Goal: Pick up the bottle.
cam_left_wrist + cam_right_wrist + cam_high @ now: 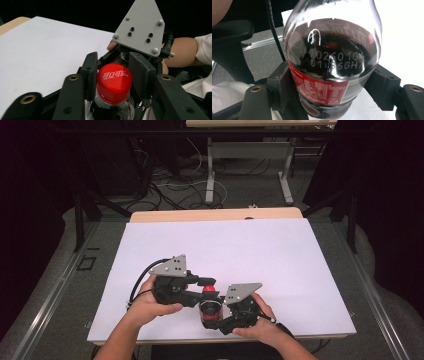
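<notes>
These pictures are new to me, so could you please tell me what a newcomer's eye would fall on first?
The bright red cap of a cola bottle stands out, clamped between the left gripper jaws. The right gripper grips the bottle's body at its red label. Both meet at the near edge of the white table.

Your left gripper [204, 289] squeezes tight from the left, your right gripper [216, 316] squeezes tight lower down, hands close together.
</notes>
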A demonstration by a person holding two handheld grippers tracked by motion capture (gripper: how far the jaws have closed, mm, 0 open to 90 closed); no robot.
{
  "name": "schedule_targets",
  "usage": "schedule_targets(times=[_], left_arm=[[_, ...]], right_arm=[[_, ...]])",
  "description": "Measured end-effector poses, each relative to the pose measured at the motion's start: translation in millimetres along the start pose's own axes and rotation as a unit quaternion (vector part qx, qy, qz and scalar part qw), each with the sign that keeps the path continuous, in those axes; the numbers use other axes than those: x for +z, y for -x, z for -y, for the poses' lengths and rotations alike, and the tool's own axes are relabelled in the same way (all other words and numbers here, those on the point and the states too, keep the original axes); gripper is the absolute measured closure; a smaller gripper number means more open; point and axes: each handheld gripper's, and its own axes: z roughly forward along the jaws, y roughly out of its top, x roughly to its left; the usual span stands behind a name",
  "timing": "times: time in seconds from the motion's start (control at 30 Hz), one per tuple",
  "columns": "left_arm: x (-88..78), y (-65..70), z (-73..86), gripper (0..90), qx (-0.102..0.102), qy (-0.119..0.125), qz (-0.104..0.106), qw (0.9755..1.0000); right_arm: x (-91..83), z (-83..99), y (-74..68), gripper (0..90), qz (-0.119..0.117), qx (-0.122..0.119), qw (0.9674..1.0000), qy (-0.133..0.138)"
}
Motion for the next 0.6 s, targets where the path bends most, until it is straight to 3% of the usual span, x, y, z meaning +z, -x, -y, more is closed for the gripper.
schedule_targets(times=[0.3,0.47,0.6], left_arm=[[4.1,4.2,0.2,61.5,-0.015,0.005,-0.011,0.9998],[5.6,6.0,-2.9,61.6,-0.036,0.004,-0.047,0.9983],[10.3,9.8,-6.5,61.7,-0.053,0.008,-0.088,0.9947]], right_arm=[[1.0,0.4,-0.3,28.7,-0.002,0.002,1.0000,-0.001],[-0.1,0.3,1.2,28.8,0.018,0.011,0.9998,0.001],[-1.4,0.5,2.5,28.8,0.037,0.019,0.9991,0.003]])
